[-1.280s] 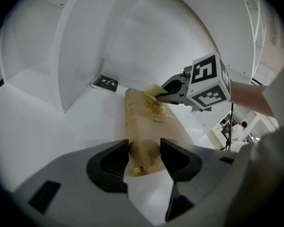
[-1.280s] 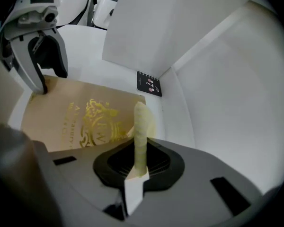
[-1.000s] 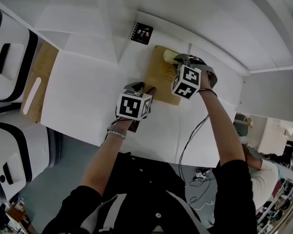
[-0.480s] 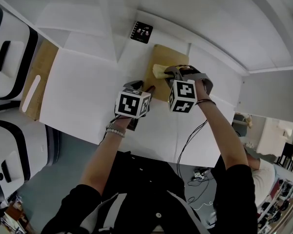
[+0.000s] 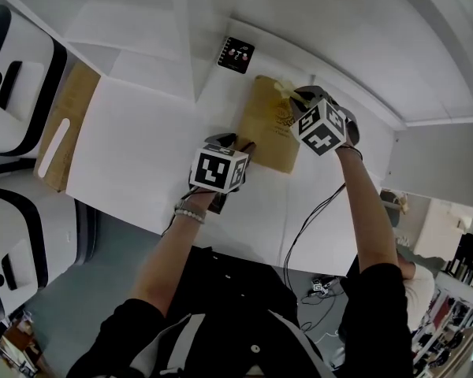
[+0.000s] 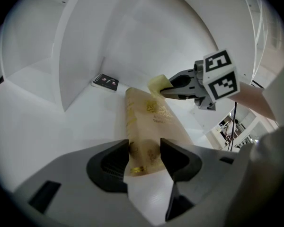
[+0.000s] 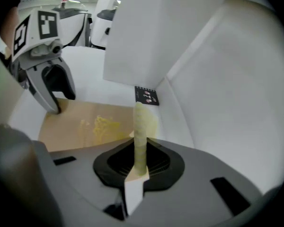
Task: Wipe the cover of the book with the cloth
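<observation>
- The left claw (image 5: pixel 238 144) is clenched on the near end of the book (image 5: pixel 266 132). In the left gripper view its two jaws sit one on each side of that end and touch it.
- From this claw (image 6: pixel 144 157) the book (image 6: pixel 151 122) runs straight ahead, lying flat on the white table (image 5: pixel 142 148) with the gold print of its tan cover facing up.
- The right claw (image 5: pixel 292 93) grips the cloth (image 5: pixel 282 90). In the right gripper view its jaws (image 7: pixel 140 160) are pressed together on a yellow-green fold of cloth (image 7: pixel 141 126) that sticks out forward past the tips.
- Seen from the left claw, the right claw (image 6: pixel 168 91) hangs over the far end of the book, ahead and a little to the right, with the cloth (image 6: pixel 157 83) at that far edge.
- Whether the cloth presses on the cover or sits just above it cannot be told.
- Seen from the right claw, the cover (image 7: pixel 85 124) spreads to the left of the cloth, and the left claw (image 7: pixel 57 109) stands at the book's opposite end.
- A small black card (image 5: pixel 236 54) lies on the table just beyond the right claw's cloth tip, apart from the book.
- Well off to the left of the left claw, a wooden board (image 5: pixel 63 124) lies by the table's edge.
- A dark cable (image 5: pixel 307 227) trails behind the right claw towards the person.
</observation>
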The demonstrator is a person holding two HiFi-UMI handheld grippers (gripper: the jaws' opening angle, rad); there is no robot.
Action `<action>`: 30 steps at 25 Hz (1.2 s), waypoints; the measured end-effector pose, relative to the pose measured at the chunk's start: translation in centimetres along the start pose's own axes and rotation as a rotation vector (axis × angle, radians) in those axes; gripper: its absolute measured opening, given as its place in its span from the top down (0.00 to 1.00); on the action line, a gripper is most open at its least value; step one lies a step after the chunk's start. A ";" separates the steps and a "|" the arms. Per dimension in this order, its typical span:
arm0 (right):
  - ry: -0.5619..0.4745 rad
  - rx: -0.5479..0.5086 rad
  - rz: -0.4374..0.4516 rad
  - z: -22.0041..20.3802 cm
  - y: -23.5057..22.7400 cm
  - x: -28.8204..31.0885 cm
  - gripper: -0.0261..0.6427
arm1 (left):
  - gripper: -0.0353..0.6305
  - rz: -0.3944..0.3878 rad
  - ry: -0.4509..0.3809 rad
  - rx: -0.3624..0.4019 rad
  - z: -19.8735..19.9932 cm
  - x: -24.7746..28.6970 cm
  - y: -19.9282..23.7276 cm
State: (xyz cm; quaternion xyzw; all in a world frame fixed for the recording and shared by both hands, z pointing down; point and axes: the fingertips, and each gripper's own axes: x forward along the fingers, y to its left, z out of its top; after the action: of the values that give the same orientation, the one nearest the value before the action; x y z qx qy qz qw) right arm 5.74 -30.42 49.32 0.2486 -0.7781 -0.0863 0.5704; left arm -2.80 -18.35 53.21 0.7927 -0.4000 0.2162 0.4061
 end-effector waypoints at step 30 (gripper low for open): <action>-0.099 -0.237 0.346 5.4 10.7 -1.0 0.91 | 0.63 0.011 -0.004 0.006 0.0 -0.2 0.0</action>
State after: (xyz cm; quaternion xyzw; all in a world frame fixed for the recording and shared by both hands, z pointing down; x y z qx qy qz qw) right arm -2.12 -21.50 51.20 0.0382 -0.8206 -0.0900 0.5631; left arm -2.93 -18.25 53.10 0.7920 -0.4044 0.2180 0.4021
